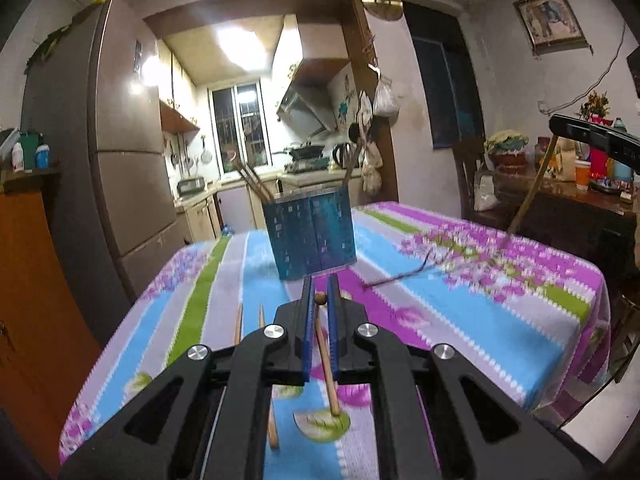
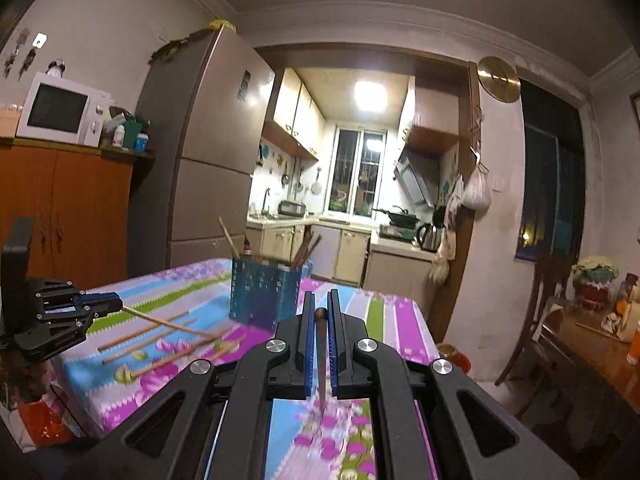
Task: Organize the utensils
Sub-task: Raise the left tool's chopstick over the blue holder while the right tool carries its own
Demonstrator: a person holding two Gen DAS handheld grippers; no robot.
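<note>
A light wooden chopstick (image 1: 328,364) is clamped between the closed blue pads of the left gripper (image 1: 320,284), low in the frame's centre – its tip hangs over the striped floral tablecloth (image 1: 500,320). A darker chopstick (image 2: 321,356) is pinched by the right gripper (image 2: 320,300) in the same way. The blue utensil holder (image 1: 310,234) is seen at mid-frame on the table – loose chopsticks (image 2: 160,340) lie at lower left.

Both wrist views look level across the floral table (image 1: 460,312), sharing the blue holder (image 2: 266,294) and kitchen.
</note>
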